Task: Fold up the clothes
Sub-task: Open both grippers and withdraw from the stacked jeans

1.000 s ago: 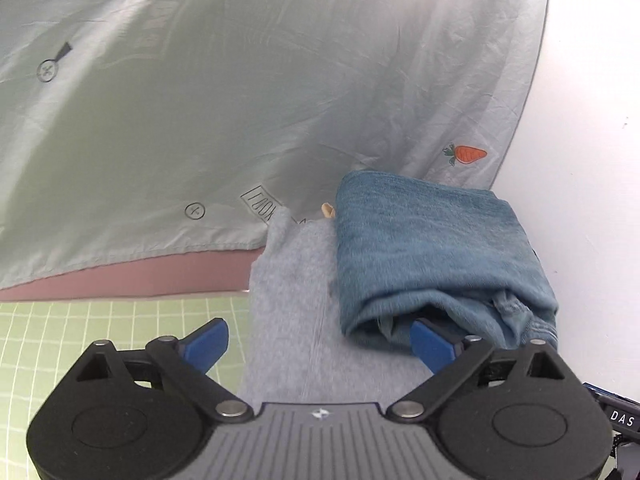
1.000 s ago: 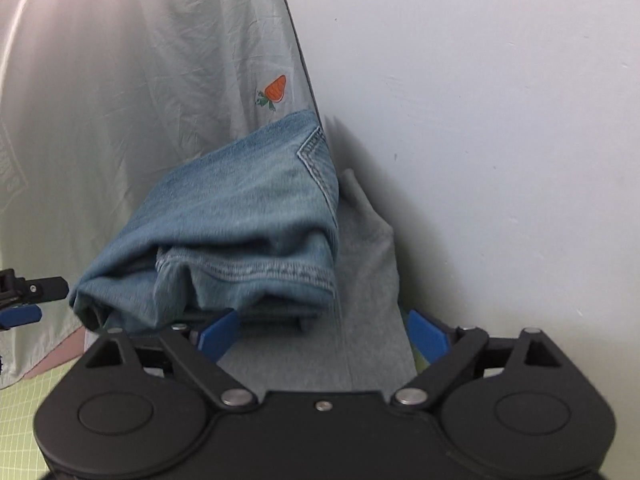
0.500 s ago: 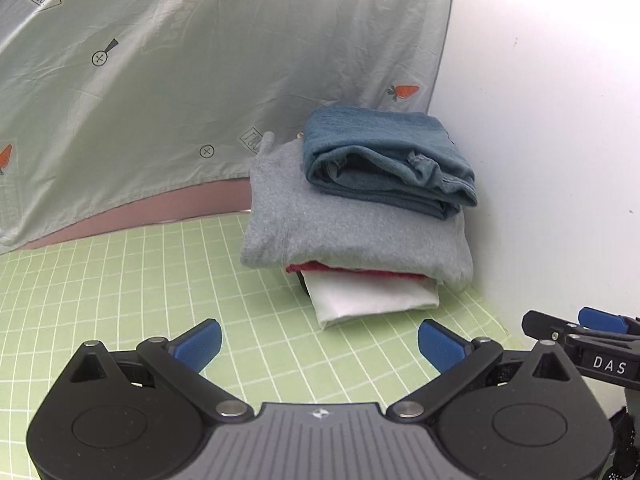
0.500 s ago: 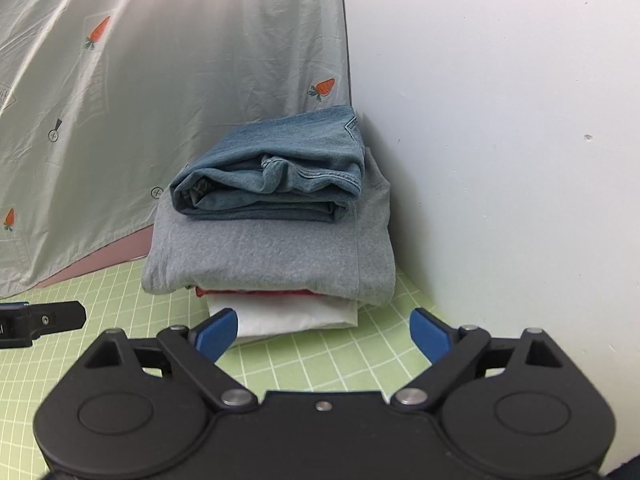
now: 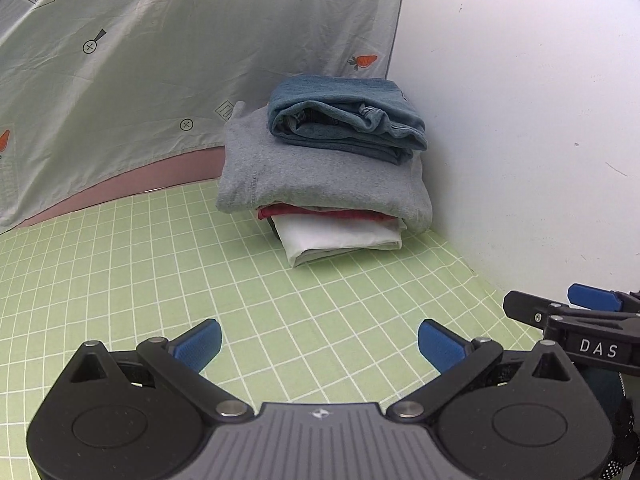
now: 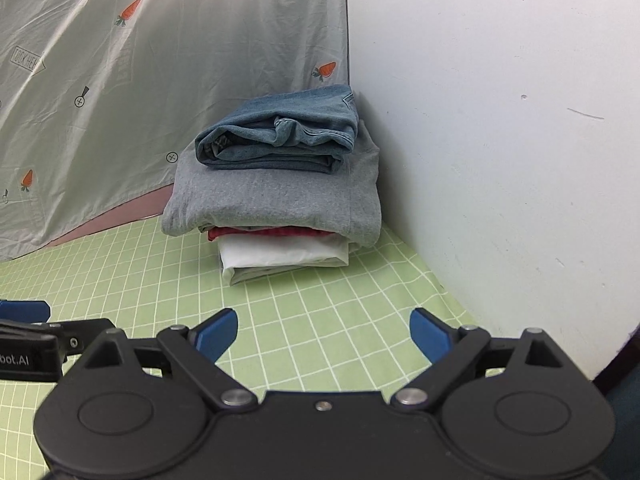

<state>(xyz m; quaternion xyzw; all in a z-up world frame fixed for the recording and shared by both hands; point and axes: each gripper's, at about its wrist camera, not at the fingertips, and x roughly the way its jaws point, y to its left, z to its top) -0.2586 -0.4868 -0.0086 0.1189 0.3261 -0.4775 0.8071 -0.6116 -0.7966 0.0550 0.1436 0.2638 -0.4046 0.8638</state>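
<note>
Left wrist: folded stack (image 5: 324,184) well ahead of gaping claw (image 5: 319,345).

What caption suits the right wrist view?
Open right tongs facing a corner stack: folded blue denim jeans atop grey sweatshirt, red garment, white garment.

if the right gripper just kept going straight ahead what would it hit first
Probably the stack of folded clothes: the open right gripper points at the folded white garment at its base, with only bare green grid mat between. Depth is uncertain.

Folded blue denim jeans (image 6: 280,136) top stack at frame centre, over grey sweatshirt (image 6: 276,200); right claw (image 6: 324,332) spread wide, empty, lower frame.
</note>
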